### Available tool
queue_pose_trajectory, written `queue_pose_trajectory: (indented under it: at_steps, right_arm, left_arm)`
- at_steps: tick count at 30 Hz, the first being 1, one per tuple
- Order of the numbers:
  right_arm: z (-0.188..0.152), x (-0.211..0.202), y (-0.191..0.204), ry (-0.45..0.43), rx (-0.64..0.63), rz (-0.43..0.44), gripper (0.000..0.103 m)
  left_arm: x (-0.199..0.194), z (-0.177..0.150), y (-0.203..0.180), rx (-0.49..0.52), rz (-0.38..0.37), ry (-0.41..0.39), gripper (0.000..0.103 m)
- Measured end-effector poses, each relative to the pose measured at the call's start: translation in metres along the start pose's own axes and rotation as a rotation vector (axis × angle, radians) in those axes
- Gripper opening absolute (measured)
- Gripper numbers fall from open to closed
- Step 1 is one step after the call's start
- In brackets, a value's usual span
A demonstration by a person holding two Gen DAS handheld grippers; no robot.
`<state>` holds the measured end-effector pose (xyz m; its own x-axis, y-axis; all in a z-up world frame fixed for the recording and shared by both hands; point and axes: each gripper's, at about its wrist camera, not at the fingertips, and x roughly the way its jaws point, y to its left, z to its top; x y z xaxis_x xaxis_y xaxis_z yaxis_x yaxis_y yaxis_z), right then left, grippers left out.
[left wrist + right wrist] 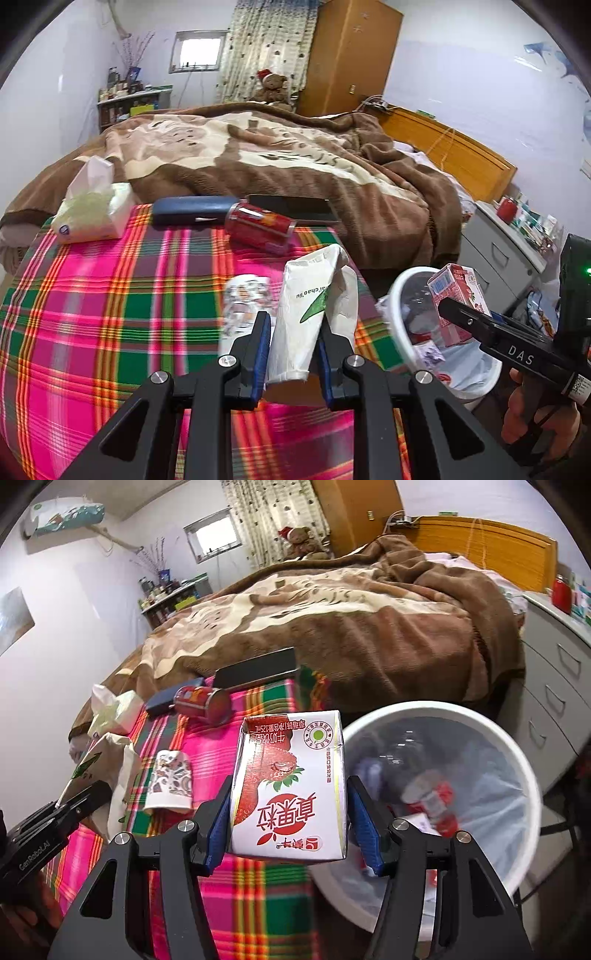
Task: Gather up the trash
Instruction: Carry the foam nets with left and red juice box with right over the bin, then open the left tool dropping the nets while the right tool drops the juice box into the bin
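My left gripper point(293, 350) is shut on a crumpled white paper bag with green print point(314, 295), held above the plaid cloth point(110, 314). In the right wrist view, my right gripper point(290, 812) is shut on a strawberry milk carton point(291, 775), printed side up, just left of the white lined trash bin point(424, 707). The left wrist view shows that carton point(458, 291) over the bin's rim point(397, 295). The bin holds several discarded wrappers. A red can point(258, 225) and a patterned paper cup point(245, 302) lie on the cloth.
A tissue pack point(92, 210), a blue case point(192, 210) and a black flat device point(291, 206) lie at the cloth's far edge. Beyond them is a bed with a brown blanket point(369, 609). A grey drawer cabinet point(554, 686) stands right of the bin.
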<state>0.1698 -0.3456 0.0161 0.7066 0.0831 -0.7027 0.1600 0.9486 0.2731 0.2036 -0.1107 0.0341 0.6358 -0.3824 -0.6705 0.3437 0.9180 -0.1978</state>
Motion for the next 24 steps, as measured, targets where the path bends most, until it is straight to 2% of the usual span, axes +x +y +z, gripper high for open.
queue_pose_trajectory:
  at_steps: [12, 24]
  right_arm:
    - [-0.002, -0.024, -0.054, -0.042, 0.049, -0.077, 0.059]
    - [-0.006, -0.023, -0.092, -0.013, 0.071, -0.12, 0.059]
  left_arm:
    - [0.008, -0.005, -0.076, 0.1, -0.07, 0.012, 0.023]
    - [0.035, -0.009, -0.139, 0.171, -0.129, 0.055, 0.023]
